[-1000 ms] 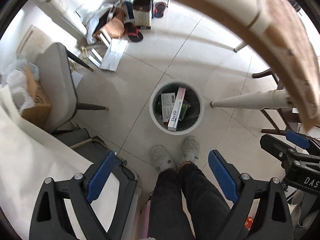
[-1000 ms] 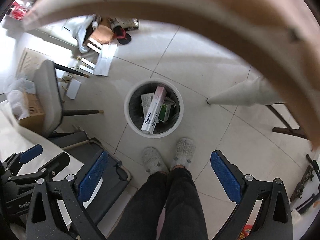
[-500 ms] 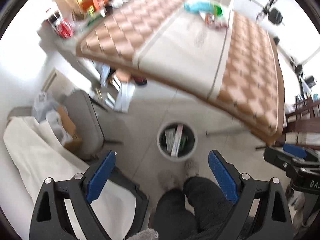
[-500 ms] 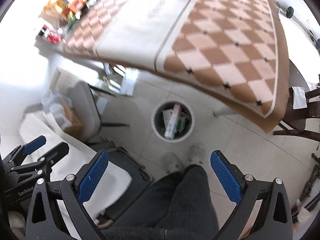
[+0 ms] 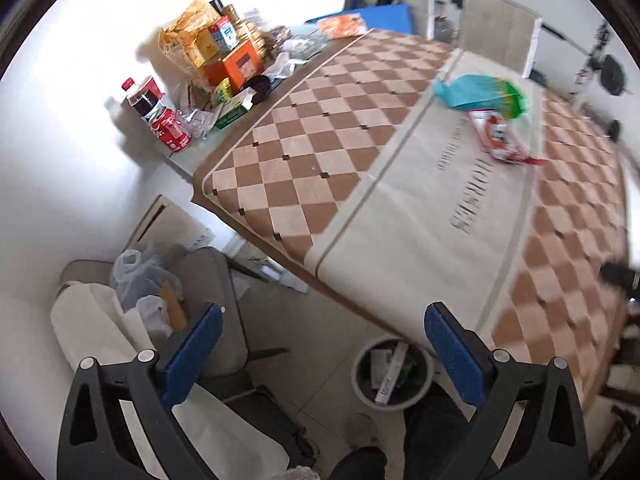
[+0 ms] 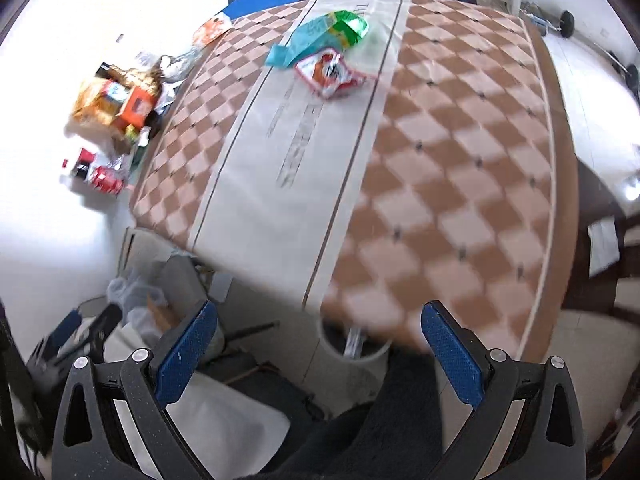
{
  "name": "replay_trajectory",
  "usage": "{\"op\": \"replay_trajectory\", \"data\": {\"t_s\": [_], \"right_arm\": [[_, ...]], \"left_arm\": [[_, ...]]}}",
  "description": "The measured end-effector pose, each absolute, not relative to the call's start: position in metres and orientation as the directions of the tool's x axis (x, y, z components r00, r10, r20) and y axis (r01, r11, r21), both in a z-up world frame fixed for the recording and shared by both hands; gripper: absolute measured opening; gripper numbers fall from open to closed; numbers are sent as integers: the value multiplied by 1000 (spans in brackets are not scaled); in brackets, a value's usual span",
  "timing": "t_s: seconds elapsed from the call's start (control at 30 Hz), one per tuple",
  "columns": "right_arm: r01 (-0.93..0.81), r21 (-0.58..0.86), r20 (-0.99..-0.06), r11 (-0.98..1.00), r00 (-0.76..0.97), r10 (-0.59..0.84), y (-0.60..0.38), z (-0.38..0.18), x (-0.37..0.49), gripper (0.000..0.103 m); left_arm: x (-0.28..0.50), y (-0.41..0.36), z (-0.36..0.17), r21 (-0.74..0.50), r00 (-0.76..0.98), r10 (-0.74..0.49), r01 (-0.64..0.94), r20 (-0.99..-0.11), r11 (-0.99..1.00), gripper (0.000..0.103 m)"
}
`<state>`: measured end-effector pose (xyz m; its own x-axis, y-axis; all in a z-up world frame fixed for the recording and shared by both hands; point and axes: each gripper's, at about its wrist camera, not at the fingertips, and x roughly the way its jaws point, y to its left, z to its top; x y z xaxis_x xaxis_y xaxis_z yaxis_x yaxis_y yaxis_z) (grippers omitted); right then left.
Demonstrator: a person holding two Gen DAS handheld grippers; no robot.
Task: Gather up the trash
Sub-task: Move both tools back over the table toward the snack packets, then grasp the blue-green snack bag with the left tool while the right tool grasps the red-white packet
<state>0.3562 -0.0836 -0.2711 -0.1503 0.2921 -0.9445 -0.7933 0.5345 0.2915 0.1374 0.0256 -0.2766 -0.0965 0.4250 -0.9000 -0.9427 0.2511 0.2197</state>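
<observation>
Left wrist view: the left gripper [image 5: 322, 354] has its jaws wide apart with nothing between them, held above the floor just off the near edge of the table [image 5: 360, 168]. Below that edge stands the trash bin [image 5: 394, 374], round and white-rimmed, already holding a long white box [image 5: 392, 372] and some flatter packets, so part of the collecting looks done. What seems left lies on the pale central strip of the tablecloth, toward the far side of the table: a teal and green wrapper [image 5: 482, 94] and, touching its near side, a red and white wrapper [image 5: 500, 138]. The teal one lies with its long axis across the strip, its green end toward the right; the red one runs diagonally, its tail toward the near right. The box in the bin leans on end, its long axis running roughly toward the table.

Right wrist view: the right gripper [image 6: 318, 354] is also spread open and empty, well short of the wrappers. The trash bin [image 6: 352, 350] shows only as a sliver of rim under the near table [image 6: 460, 208] edge. The teal and green wrapper [image 6: 320, 38] sits far along the strip, its teal end pointing left and nearer; the red and white wrapper [image 6: 330, 74] overlaps its near edge, though blur hides its exact outline. The left gripper [image 6: 74, 338] appears at the lower left, blurred. Clutter at the table's far left corner looks like groceries; whether any counts as trash I cannot tell
</observation>
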Motion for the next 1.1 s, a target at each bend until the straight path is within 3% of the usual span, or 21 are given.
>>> {"op": "replay_trajectory", "data": {"t_s": [0.37,0.5,0.63,0.73,0.77,0.83,0.9,0.93,1.0,1.1], "right_arm": [[-888,105,-994,448,-76,81,155,-406,465,103],[-914,63,-998,401,-64,12,199,-453,471,103],[-942,-36,-999,334,46,24,208,-457,461,101],[-950,-34,-995,309,60,75,195,-451,466,82],[-952,-26,-995,306,54,83,189,-448,471,69],[-949,0,-996,316,28,83,173,-444,486,60],[-936,35,-997,350,-7,80,155,-440,506,44],[-928,49,-997,370,-21,80,146,-437,517,42],[-896,85,-995,436,-52,87,122,-431,547,25],[-828,52,-997,558,-14,71,89,-427,602,19]], "left_arm": [[206,127,-346,349,-290,300,-922,-909,166,103],[221,152,-358,359,-312,262,-921,-913,151,103],[241,169,-359,356,-309,255,-921,-916,161,103],[260,178,-356,343,-293,258,-922,-920,177,103],[267,181,-355,335,-283,261,-924,-923,184,103],[284,185,-351,313,-256,261,-927,-931,206,103],[304,191,-348,276,-216,253,-932,-943,233,103],[312,193,-346,252,-193,245,-938,-950,240,103],[331,205,-345,153,-108,195,-961,-975,230,103],[356,229,-349,-7,27,112,-985,-993,173,103]]}}
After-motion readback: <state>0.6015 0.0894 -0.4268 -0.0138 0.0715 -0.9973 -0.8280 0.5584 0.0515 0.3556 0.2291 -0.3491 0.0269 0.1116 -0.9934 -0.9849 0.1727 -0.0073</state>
